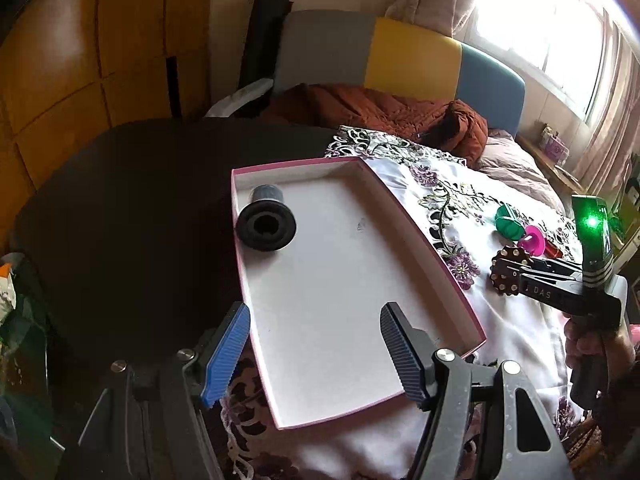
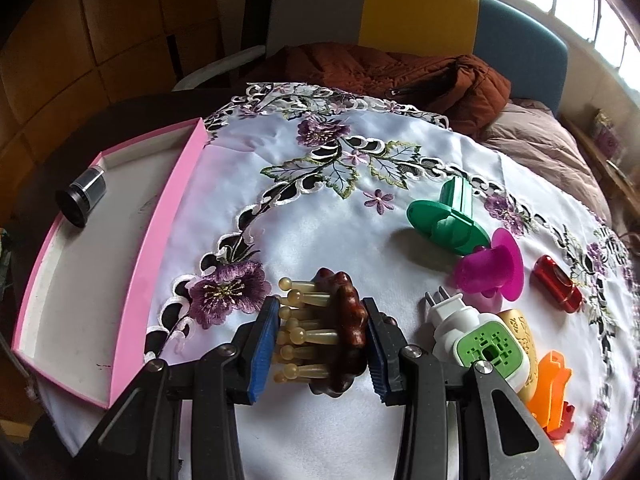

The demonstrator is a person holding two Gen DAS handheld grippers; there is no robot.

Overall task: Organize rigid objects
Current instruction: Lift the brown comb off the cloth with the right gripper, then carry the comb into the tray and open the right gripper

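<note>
On the embroidered tablecloth, the right gripper was clenched on a brown wooden massage brush, pegs pointing left. Over the pink box, the left gripper hovered with jaws spread, holding nothing. Inside the box's far left corner lay a black cylinder.

Pink tray floor mostly bare; black cylinder occupies far corner. Green holder, magenta piece crowd cloth's right.
</note>
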